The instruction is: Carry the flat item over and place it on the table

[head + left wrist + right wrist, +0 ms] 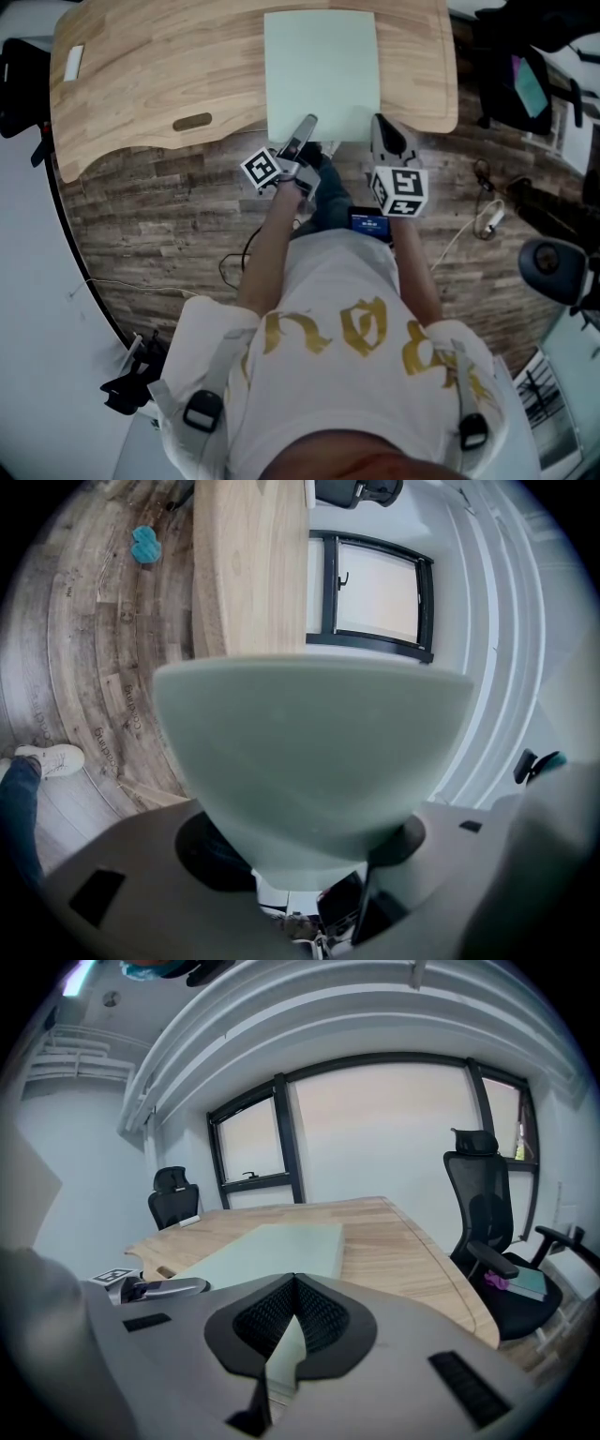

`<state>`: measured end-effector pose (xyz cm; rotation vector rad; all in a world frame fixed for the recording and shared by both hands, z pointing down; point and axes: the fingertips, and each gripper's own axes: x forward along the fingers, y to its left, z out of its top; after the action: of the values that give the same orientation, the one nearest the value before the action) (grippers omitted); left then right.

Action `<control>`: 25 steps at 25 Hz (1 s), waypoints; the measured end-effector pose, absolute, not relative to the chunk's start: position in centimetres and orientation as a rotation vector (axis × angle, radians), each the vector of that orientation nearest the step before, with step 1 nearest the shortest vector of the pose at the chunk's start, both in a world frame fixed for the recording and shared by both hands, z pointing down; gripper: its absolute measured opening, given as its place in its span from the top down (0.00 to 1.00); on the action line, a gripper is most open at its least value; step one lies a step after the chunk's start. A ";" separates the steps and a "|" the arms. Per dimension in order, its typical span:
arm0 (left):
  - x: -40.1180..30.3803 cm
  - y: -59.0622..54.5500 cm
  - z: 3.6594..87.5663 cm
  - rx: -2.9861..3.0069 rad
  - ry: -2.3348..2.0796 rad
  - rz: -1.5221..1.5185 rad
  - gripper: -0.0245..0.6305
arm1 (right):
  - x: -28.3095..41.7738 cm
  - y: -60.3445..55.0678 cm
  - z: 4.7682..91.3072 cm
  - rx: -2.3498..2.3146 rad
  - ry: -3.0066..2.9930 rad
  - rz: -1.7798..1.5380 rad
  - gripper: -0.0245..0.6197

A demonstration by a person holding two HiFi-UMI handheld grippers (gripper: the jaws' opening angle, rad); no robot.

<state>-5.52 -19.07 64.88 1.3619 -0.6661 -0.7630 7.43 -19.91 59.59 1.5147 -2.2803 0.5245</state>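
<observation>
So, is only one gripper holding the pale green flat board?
No, left gripper and right gripper both clamp the pale green flat board.

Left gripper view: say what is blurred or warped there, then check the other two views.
Left gripper view: the board sits so close it is soft and bulges like a bowl; the table bends. Right gripper view: window frames bow, focus is fair. Head view: even light, no glare, table rim curved.
</observation>
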 end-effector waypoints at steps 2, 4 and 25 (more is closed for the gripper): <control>-5.5 -19.1 65.1 1.356 -0.669 -0.768 0.52 | 7.2 -20.0 59.8 1.507 -2.281 0.528 0.96; -5.4 -19.2 65.2 1.351 -0.673 -0.773 0.52 | 7.1 -20.2 59.8 1.502 -2.283 0.527 0.96; -5.8 -18.8 66.9 1.346 -0.689 -0.839 0.52 | 7.7 -20.3 60.0 1.494 -2.295 0.539 0.96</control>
<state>-5.81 -18.82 66.85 1.3462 -0.6890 -0.8392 7.74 -20.27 60.01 1.4941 -2.2953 0.5390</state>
